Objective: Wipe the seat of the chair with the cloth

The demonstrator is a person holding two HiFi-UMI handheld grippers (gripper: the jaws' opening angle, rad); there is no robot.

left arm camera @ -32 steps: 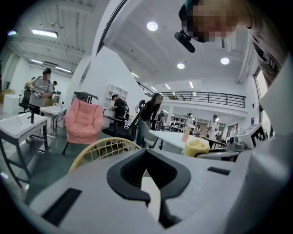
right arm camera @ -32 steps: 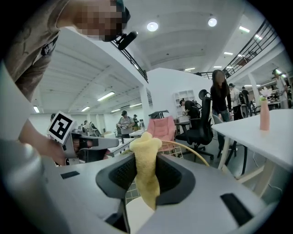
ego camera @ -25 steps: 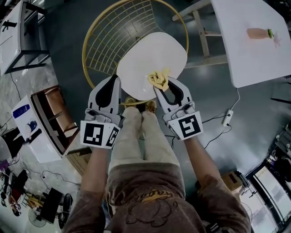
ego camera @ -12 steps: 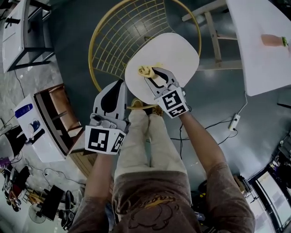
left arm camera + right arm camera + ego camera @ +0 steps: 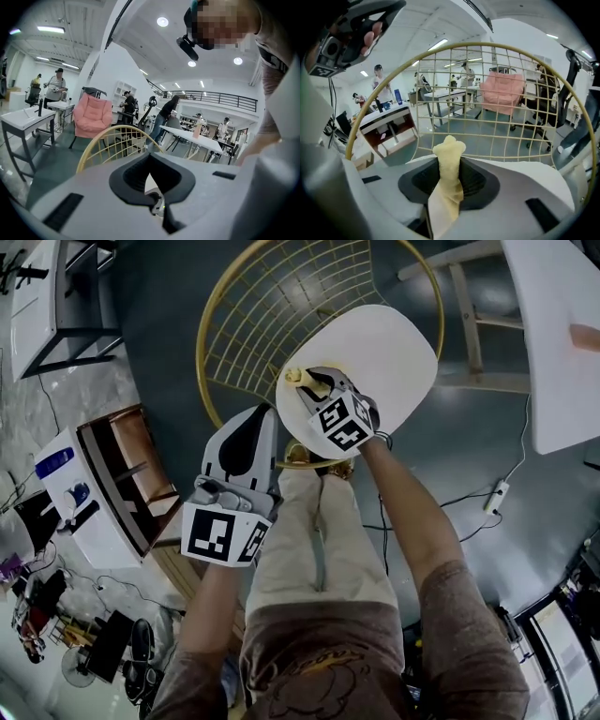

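The chair has a white seat (image 5: 375, 357) and a gold wire back (image 5: 272, 306). My right gripper (image 5: 312, 381) is down on the left part of the seat, shut on a bunched yellow cloth (image 5: 295, 378) that pokes out past its tips toward the backrest. In the right gripper view the cloth (image 5: 449, 171) stands up between the jaws of the right gripper (image 5: 449, 157), with the wire back (image 5: 487, 93) close ahead. My left gripper (image 5: 263, 414) hangs just off the seat's near-left edge, shut and holding nothing. The left gripper (image 5: 150, 157) shows its pads meeting.
The person's legs (image 5: 314, 531) stand right below the seat. A white table (image 5: 562, 352) and a wooden frame (image 5: 469, 315) lie to the right, a power strip with cable (image 5: 497, 495) on the floor. A white and brown cabinet (image 5: 94, 493) stands at left.
My right gripper has dragged the cloth leftward across the seat, from its near right side to the left edge by the backrest. The left gripper has stayed beside the seat.
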